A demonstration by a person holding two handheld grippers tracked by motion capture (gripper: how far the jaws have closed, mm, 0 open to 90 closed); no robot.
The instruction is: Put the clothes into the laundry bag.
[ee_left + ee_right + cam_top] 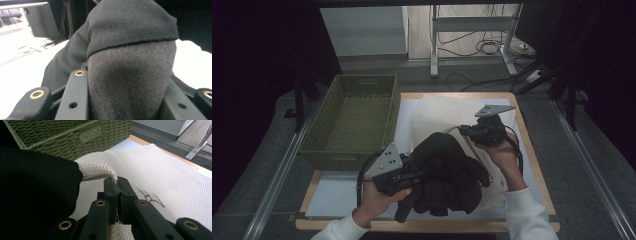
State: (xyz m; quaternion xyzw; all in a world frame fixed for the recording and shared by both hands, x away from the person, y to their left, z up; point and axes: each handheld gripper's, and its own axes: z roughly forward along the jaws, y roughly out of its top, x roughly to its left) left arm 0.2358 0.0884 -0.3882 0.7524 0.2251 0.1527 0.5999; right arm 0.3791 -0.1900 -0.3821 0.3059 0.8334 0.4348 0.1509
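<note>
Black garment (pixel 130 75) fills left gripper (pixel 414 176); right gripper (pixel 117 185) pinches mesh bag (pixel 160 170).

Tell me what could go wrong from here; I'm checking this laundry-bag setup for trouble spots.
1. The right tongs pinch only a thin edge of the white mesh bag; it could slip free and let the opening close.
2. The dark garment is bulky, gripped in the left tongs, and parts hang loose; they may catch on the bag's rim or stay outside.
3. The green woven basket sits close on the left, so a wide swing might bump it.
</note>
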